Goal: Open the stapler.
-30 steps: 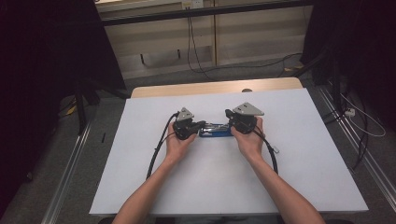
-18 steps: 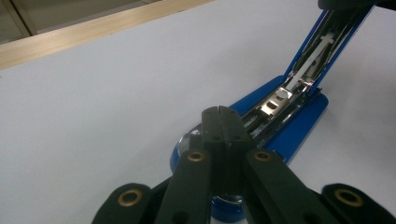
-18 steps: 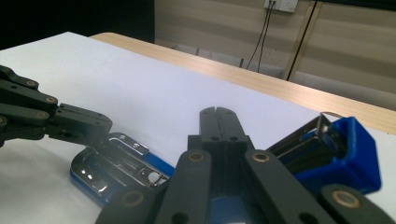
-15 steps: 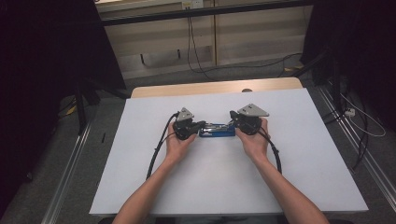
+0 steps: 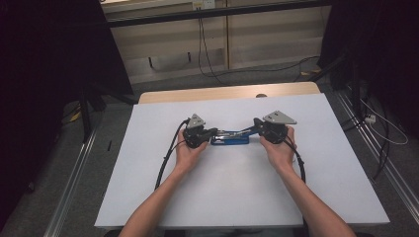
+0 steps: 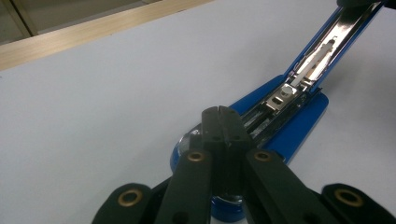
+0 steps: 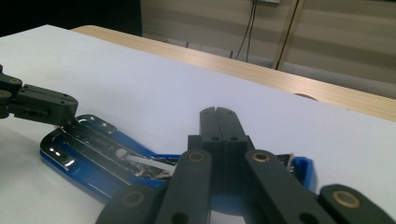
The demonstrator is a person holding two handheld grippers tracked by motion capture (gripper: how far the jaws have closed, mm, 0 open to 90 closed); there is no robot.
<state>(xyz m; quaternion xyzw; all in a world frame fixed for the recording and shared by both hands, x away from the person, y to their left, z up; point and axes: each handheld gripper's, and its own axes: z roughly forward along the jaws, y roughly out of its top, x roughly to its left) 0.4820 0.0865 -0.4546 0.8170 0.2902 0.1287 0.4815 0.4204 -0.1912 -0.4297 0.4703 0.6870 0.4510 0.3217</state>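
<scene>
A blue stapler [image 5: 230, 141] lies open in the middle of the white table. Its chrome magazine [image 7: 93, 144] rests along the blue base. Its top cover [image 6: 327, 42] is swung up and away to the right. My left gripper [image 5: 213, 132] is shut, its tips [image 6: 218, 112] down on the stapler's front end [image 7: 56, 151]. My right gripper [image 5: 256, 128] is shut too, with the seam between its tips [image 7: 217, 112] closed. The cover's far end [image 7: 301, 172] lies just under those jaws; whether they pinch it is hidden.
The white tabletop [image 5: 222, 197] spreads wide around the stapler, with a wooden strip [image 5: 227, 93] along its far edge. Black cables [image 5: 165, 160] trail from both grippers toward the person. Dark curtains and floor cables lie beyond the table.
My right gripper has drawn away to the right, and the stapler's top cover has swung out with it, stretching the stapler open. The left gripper has stayed on the front end.
</scene>
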